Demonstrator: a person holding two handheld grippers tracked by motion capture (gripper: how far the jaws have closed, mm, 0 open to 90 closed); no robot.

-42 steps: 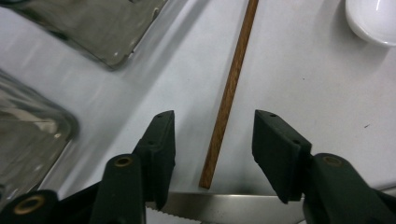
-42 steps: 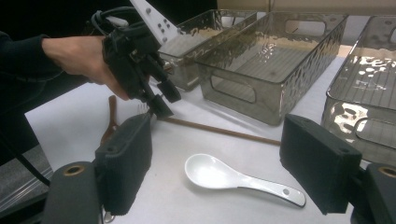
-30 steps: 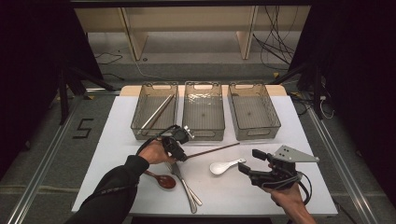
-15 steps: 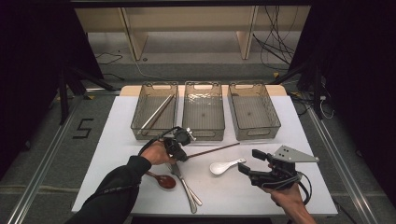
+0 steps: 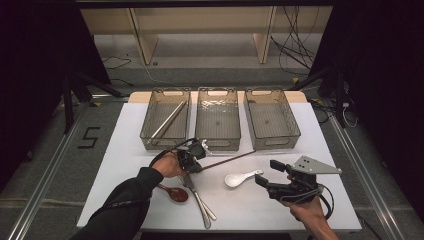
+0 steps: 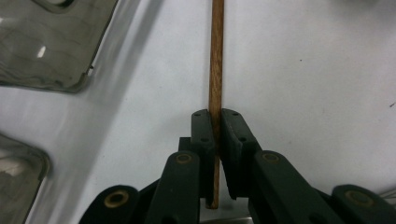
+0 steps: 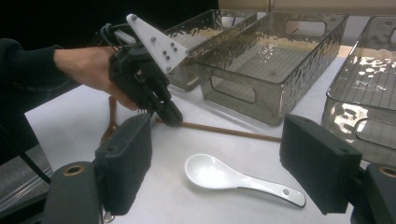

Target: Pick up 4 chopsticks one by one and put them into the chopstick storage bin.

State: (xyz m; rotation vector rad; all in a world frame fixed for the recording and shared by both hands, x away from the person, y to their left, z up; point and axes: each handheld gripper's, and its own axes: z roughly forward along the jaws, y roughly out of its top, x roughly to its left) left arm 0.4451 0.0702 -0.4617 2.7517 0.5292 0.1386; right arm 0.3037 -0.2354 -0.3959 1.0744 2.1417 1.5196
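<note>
High view looks down on a white tabletop (image 5: 125, 165) with three clear smoky plastic bins in a row at its far side: the left bin (image 5: 166, 119) holds a pair of chopsticks leaning along its length, the middle bin (image 5: 218, 118) and the right bin (image 5: 271, 118) look bare. The left gripper (image 5: 196, 162) sits just in front of the gap between the left and middle bins, its jaws pressed onto the near end of a brown wooden chopstick (image 5: 230, 159); the stick runs out ahead of the jaws toward the right bin's near corner. In the left gripper view the chopstick (image 6: 216, 70) passes straight up between the two pads, with its butt end just behind them. Just behind this gripper, toward the person, lie a dark red spoon (image 5: 175, 193) and two metal utensils (image 5: 202, 205) side by side. A white ceramic soup spoon (image 5: 240, 178) lies between the two grippers, and in the right gripper view it rests just ahead of and between the jaws (image 7: 219, 172). The right gripper (image 5: 267, 176) hangs above the tabletop with its jaws spread wide and gripping nothing. Compared with a second ago, the left gripper has barely moved, and the right one sits in about the same place. The left forearm (image 5: 120, 205), in a dark sleeve, reaches diagonally forward; the right hand (image 5: 307, 207) comes in from the near edge.
</note>
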